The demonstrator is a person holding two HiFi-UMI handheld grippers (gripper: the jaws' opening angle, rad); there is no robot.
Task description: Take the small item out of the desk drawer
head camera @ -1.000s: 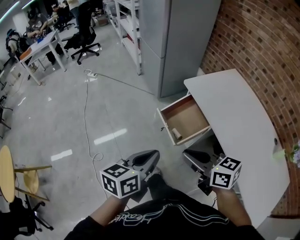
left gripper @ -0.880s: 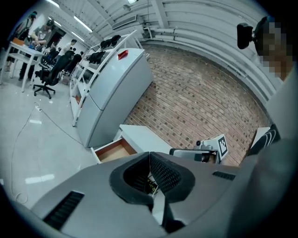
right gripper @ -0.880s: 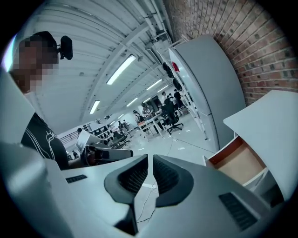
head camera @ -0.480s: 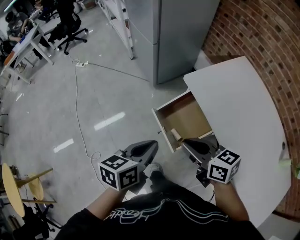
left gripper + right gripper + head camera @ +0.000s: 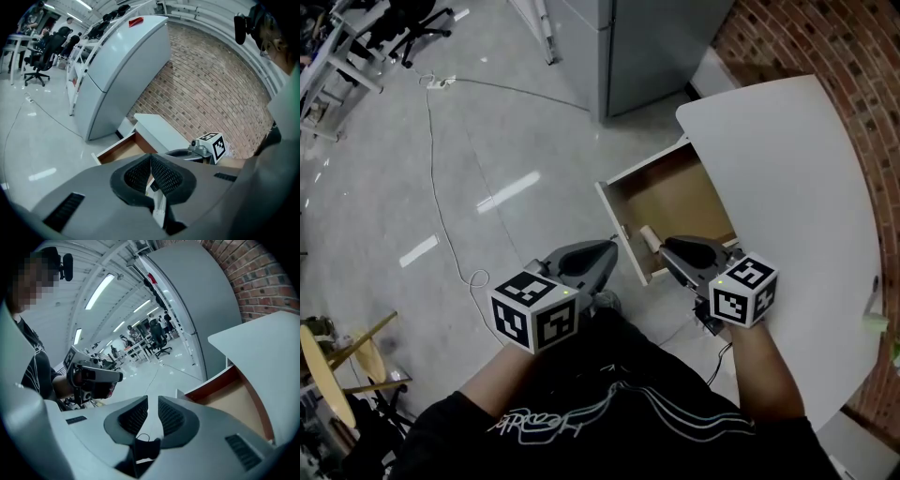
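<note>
The wooden desk drawer (image 5: pixel 675 202) stands pulled out from under the white desk (image 5: pixel 787 187). A small beige cylinder (image 5: pixel 649 236) lies in its near front corner. My right gripper (image 5: pixel 666 247) hovers just beside that item at the drawer's front, jaws shut and empty. My left gripper (image 5: pixel 607 249) is held left of the drawer front over the floor, also shut with nothing in it. In the left gripper view the drawer (image 5: pixel 117 147) lies past my shut left gripper (image 5: pixel 151 158). The right gripper view shows the drawer's inside (image 5: pixel 234 397) to the right of my right gripper (image 5: pixel 152 401).
A tall grey cabinet (image 5: pixel 652 42) stands behind the drawer, against a brick wall (image 5: pixel 825 37). A cable (image 5: pixel 436 178) runs across the shiny floor. A wooden stool (image 5: pixel 333 370) is at the lower left. Office desks and chairs (image 5: pixel 40 47) are further off.
Both grippers have moved forward toward the drawer. The right one has come from beside the desk's edge up to the drawer's front corner by the item. Both stay shut.
</note>
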